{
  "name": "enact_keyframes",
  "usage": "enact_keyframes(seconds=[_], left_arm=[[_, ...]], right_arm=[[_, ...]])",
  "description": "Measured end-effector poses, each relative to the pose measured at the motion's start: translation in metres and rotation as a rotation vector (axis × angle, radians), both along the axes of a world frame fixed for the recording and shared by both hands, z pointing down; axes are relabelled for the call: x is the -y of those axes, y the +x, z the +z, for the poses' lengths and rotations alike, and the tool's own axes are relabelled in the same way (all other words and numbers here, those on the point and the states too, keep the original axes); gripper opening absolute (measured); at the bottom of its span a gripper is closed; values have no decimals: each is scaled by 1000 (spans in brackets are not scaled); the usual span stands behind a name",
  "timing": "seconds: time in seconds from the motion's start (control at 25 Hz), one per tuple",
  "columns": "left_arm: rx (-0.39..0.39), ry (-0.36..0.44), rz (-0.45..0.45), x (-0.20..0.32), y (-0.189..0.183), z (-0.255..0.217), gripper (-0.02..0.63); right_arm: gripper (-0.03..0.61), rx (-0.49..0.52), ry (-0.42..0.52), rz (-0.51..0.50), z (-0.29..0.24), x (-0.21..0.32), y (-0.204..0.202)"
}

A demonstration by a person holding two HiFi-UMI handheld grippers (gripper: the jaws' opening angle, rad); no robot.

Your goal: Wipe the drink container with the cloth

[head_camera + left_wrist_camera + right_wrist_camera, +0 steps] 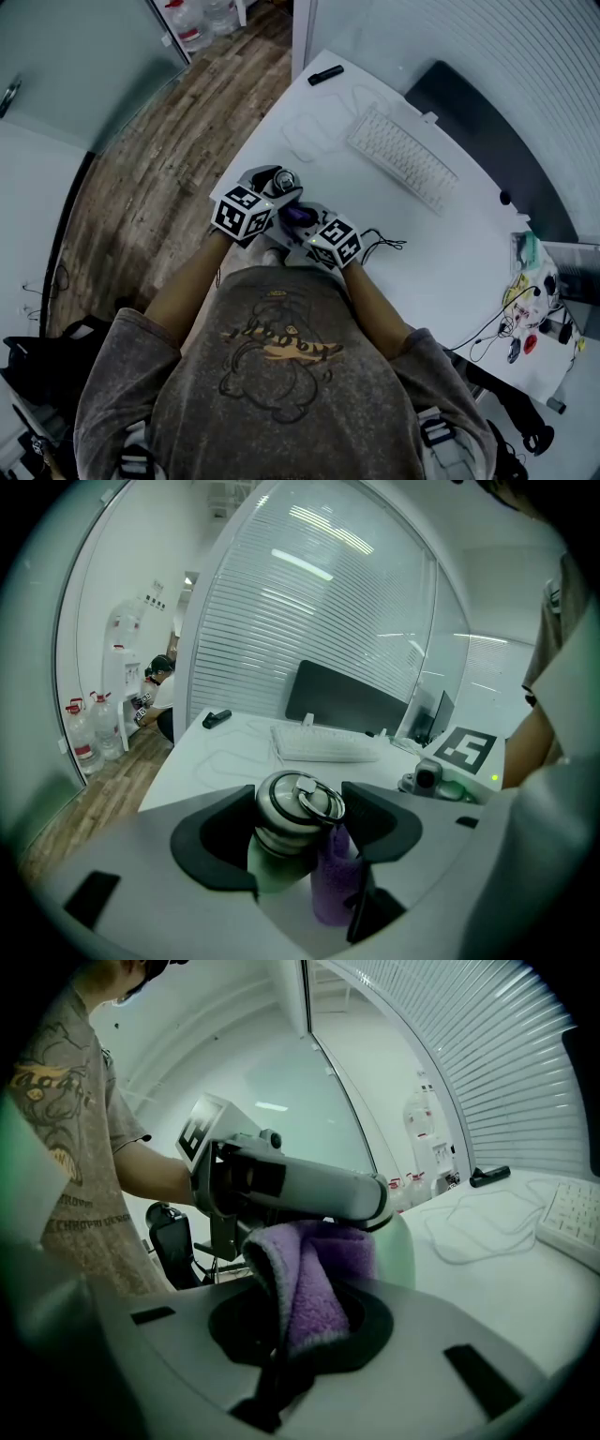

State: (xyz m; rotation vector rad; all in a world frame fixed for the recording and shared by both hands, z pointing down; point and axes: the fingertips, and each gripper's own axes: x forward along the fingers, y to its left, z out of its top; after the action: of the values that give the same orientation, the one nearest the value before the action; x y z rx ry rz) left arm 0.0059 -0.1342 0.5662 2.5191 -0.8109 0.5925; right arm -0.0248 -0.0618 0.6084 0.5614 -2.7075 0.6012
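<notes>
Drink container (281,819) x1, cloth (314,1283) x1

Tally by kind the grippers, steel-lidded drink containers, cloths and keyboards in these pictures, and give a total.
grippers: 2 (left gripper, right gripper)
drink container: 1
cloth: 1
keyboard: 1
total: 5

No lettering can be read; the print on the person's T-shirt (281,342) is too blurred.
</notes>
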Motion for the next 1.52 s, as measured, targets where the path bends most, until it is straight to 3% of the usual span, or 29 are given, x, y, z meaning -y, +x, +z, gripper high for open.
enact_keyframes(seconds=[1.52], left_arm=[[-37,-32,2,4,0,-1,293]], right_arm=[[49,125,-74,-25,2,6,-56]])
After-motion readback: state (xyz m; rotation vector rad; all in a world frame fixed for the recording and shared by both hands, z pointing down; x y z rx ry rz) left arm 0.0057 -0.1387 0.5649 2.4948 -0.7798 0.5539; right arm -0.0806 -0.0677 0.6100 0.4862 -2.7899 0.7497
